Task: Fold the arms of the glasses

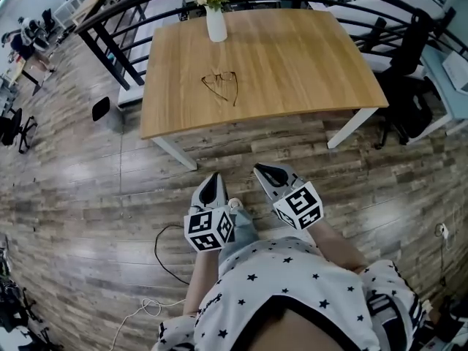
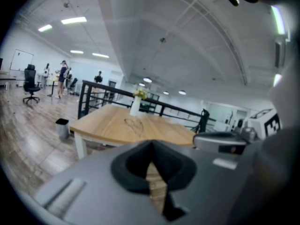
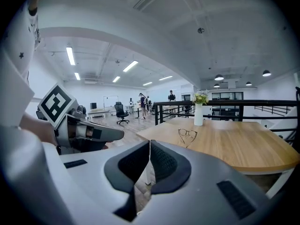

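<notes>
A pair of thin-rimmed glasses (image 1: pixel 221 85) lies on the wooden table (image 1: pixel 292 64) with both arms spread open toward me; the same glasses (image 3: pixel 187 136) show in the right gripper view and faintly as glasses (image 2: pixel 133 124) in the left gripper view. My left gripper (image 1: pixel 213 182) and right gripper (image 1: pixel 262 172) hang side by side over the floor, short of the table's near edge and well away from the glasses. Both are shut with nothing between the pads. The left gripper (image 2: pixel 151 146) and right gripper (image 3: pixel 149 144) show their jaws closed together.
A white vase (image 1: pixel 216 24) with flowers stands at the table's far edge, behind the glasses. Black railings (image 1: pixel 131 6) run behind the table, an office chair (image 1: pixel 406 86) sits to its right, and a cable (image 1: pixel 164 265) lies on the plank floor near me.
</notes>
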`<state>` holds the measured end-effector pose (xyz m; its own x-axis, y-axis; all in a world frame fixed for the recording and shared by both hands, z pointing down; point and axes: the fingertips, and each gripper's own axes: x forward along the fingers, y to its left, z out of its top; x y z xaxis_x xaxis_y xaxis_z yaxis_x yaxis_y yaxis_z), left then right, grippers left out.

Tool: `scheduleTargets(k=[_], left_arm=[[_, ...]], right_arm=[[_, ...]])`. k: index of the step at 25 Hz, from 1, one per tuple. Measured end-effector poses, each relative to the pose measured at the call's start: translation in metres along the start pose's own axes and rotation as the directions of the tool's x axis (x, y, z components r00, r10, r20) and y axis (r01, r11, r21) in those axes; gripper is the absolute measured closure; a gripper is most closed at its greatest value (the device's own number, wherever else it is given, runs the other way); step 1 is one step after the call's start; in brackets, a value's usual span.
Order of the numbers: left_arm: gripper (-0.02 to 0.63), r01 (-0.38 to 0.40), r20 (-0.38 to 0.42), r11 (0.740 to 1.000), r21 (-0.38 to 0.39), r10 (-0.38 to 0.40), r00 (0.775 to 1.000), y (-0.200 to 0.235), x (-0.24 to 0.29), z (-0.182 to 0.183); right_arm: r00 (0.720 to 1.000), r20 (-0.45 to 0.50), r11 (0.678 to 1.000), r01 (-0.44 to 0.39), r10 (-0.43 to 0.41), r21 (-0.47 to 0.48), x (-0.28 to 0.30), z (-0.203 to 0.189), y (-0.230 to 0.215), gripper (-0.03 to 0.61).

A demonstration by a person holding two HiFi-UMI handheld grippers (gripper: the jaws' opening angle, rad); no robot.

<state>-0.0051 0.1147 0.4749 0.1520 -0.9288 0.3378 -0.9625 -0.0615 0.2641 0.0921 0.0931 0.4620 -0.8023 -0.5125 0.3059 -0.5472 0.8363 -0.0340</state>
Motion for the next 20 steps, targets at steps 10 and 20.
scheduleTargets(k=[10,20], left_arm=[[0.607,0.041,-0.027,0.999,0.019,-0.040,0.999,0.043,0.074,0.040],[0.607,0.102,-0.047,0.994,0.034,-0.100,0.994,0.080,0.134,0.068]], right_arm=[[0.999,-0.024,0.999,0.043,-0.044,-0.009,0.073,0.029,-0.047,0.560],[0.993,-0.020,0.993,0.114,-0.114,0.007,0.131,0.049,-0.082,0.560]])
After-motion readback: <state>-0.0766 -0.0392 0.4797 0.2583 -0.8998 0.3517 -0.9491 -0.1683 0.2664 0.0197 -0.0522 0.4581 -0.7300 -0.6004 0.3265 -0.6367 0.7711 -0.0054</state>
